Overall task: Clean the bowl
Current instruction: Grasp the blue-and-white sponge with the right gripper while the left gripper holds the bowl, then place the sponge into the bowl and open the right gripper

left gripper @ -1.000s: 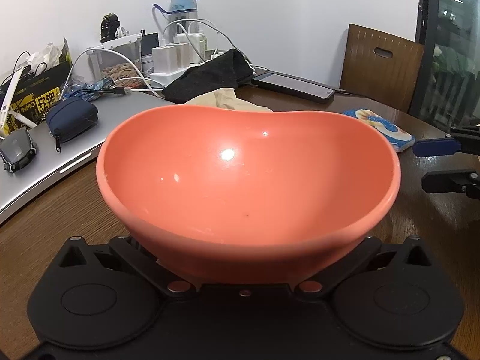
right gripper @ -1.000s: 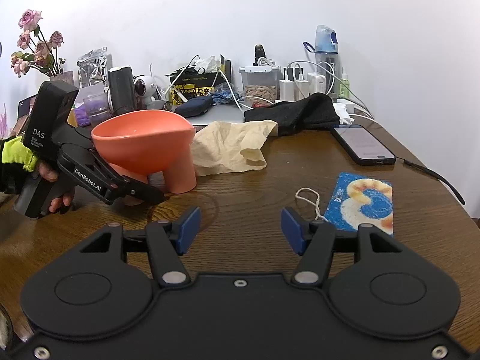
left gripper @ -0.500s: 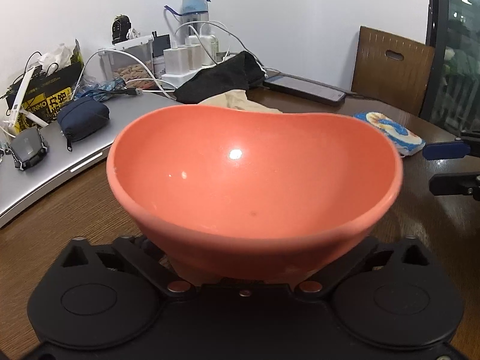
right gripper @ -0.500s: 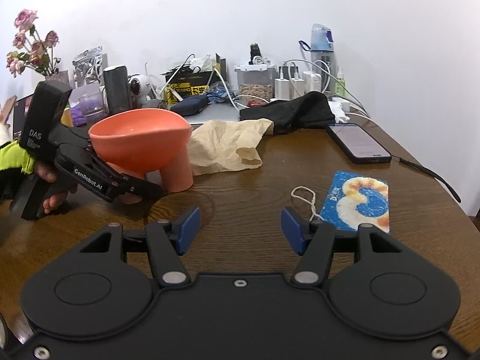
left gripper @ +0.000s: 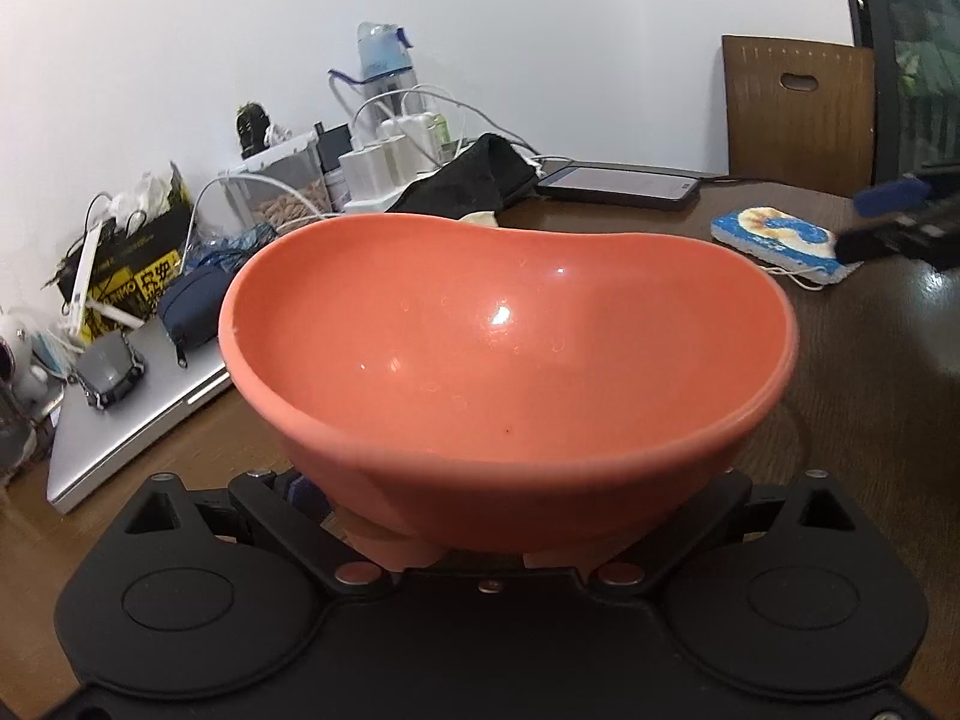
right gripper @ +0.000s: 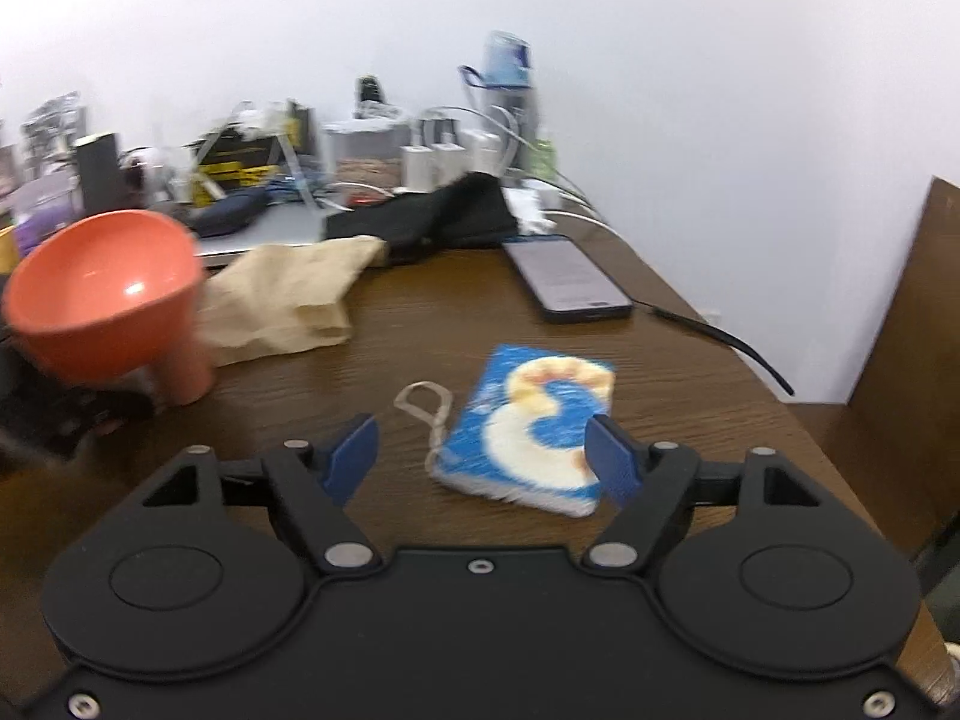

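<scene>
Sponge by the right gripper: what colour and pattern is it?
The sponge is blue with a curved cream-and-orange shape on top, clearest in the right wrist view.

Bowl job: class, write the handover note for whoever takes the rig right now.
Left gripper: clamped on the bowl's foot; jaws have just closed a little.
Right gripper: open, jaws have just widened; the sponge lies on the table between its tips, not gripped.
Done: bowl secured.
Left: grab sponge, wipe bowl.

On the table (right gripper: 690, 360), the sponge (right gripper: 534, 426) lies right of the bowl (right gripper: 108, 294), phone (right gripper: 564, 279) behind it.
</scene>
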`<move>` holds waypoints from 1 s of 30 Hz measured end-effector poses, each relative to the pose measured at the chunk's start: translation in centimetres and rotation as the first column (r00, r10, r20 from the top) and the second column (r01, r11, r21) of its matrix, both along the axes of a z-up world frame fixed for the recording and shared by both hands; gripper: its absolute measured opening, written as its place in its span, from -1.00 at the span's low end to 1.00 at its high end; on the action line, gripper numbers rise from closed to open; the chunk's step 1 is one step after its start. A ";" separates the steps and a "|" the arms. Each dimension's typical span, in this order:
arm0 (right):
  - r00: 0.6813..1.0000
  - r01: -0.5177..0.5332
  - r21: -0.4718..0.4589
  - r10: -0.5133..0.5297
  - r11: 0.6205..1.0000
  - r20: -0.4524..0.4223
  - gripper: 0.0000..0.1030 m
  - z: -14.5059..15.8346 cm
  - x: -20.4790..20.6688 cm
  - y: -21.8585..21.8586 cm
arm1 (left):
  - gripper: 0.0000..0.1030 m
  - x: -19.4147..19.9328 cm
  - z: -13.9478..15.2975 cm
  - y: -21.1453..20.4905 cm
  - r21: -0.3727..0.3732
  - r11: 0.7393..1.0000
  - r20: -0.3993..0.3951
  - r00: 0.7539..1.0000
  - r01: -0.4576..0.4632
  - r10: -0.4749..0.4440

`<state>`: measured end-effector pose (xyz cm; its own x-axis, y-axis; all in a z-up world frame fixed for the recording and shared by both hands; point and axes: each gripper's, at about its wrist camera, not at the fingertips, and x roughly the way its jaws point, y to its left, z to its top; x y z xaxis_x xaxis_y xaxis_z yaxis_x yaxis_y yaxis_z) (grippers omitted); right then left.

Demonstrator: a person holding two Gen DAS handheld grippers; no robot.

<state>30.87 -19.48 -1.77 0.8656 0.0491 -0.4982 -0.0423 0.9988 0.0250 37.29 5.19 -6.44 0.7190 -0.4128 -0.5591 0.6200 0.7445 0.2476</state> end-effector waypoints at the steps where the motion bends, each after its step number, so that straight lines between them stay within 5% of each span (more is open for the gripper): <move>1: 1.000 0.012 0.008 -0.012 1.000 -0.013 0.54 -0.1 0.6 -0.2 | 0.89 0.0 0.0 -0.1 0.009 1.000 0.013 1.000 0.005 -0.005; 9: 0.989 0.075 0.042 -0.069 0.996 -0.134 0.56 -1.6 4.6 -0.9 | 0.89 -1.1 -0.2 -0.9 0.028 1.000 0.041 0.999 0.001 -0.002; 18: 0.991 0.035 0.020 -0.032 0.999 -0.129 0.45 -1.7 4.7 -0.9 | 0.90 -3.1 -0.5 -2.5 0.079 0.997 0.114 0.993 0.013 -0.022; 20: 0.994 -0.023 0.066 0.030 0.998 -0.103 0.45 -0.7 4.2 -1.2 | 0.90 -3.6 -0.6 -2.8 0.087 0.996 0.124 0.992 0.021 -0.032; 24: 0.968 -0.247 -0.036 0.248 0.968 0.027 0.45 2.5 2.2 0.3 | 0.90 -4.4 -0.7 -3.3 0.112 0.993 0.159 0.986 0.031 -0.049; 26: 0.875 -0.445 -0.209 0.472 0.871 0.105 0.45 5.3 0.3 1.8 | 0.90 -4.5 -0.7 -3.4 0.114 0.993 0.162 0.985 0.041 -0.059; 28: 0.796 -0.550 -0.310 0.599 0.775 0.087 0.46 6.5 -0.5 2.8 | 0.90 -4.7 -0.8 -3.4 0.118 0.992 0.168 0.984 0.046 -0.066; 30: 0.657 -0.692 -0.382 0.754 0.612 0.016 0.46 7.4 -1.2 4.2 | 0.90 -4.9 -0.8 -3.5 0.127 0.991 0.180 0.981 0.045 -0.068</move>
<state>29.64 -15.29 5.64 0.6832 0.5630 -0.4650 -0.7269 0.5856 -0.3588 32.35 1.66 -7.29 0.7915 -0.3928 -0.4682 0.5957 0.6670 0.4475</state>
